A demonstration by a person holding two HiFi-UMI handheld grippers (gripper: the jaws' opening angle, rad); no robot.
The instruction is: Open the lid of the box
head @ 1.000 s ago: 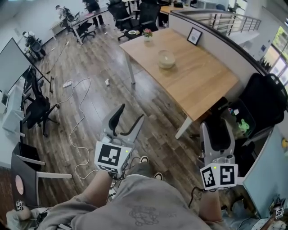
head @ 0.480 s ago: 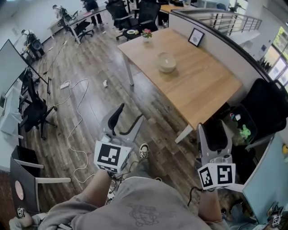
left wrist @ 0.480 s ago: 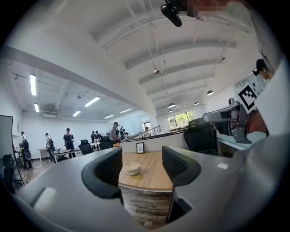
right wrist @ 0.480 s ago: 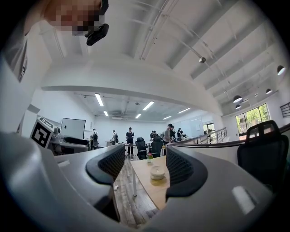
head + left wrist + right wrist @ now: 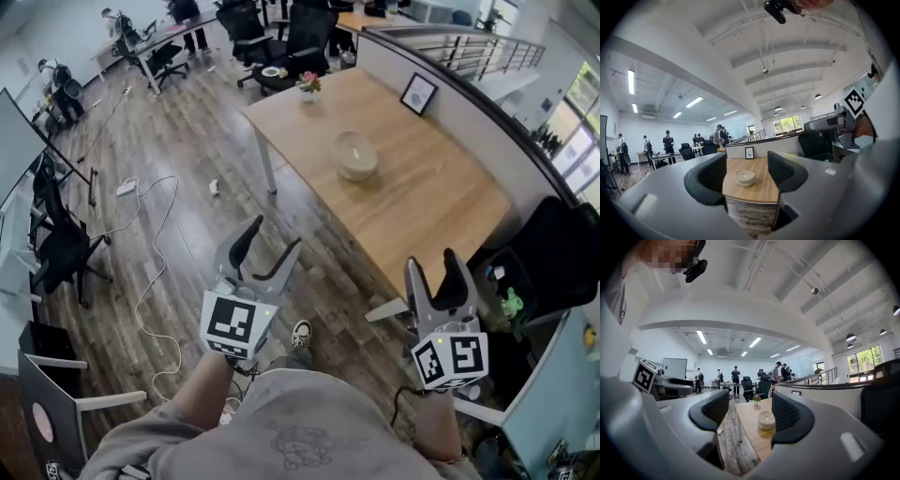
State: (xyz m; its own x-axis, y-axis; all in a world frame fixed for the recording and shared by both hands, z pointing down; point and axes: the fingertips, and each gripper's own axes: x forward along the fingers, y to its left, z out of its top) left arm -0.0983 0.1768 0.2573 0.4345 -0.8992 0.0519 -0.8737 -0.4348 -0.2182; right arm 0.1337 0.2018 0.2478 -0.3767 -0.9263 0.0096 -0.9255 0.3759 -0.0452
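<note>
A person stands on a dark wood-plank floor [image 5: 187, 141], holding a grey two-jaw gripper in each hand. Ahead is a long table [image 5: 422, 202] with a smooth, pale wooden top and white legs. The box [image 5: 355, 156], low, round and cream-coloured, sits closed near the middle of the table, well apart from both grippers. The left gripper [image 5: 272, 239] has its curved jaws spread wide, ribbed black pads facing each other with nothing between them. The right gripper [image 5: 432, 267] is likewise open and empty. Each carries a cube with black-and-white square markers. A small framed picture [image 5: 418, 94] stands at the table's far edge, with a flower pot [image 5: 307, 84] at one end. A white cable [image 5: 150, 272] snakes across the floor.
</note>
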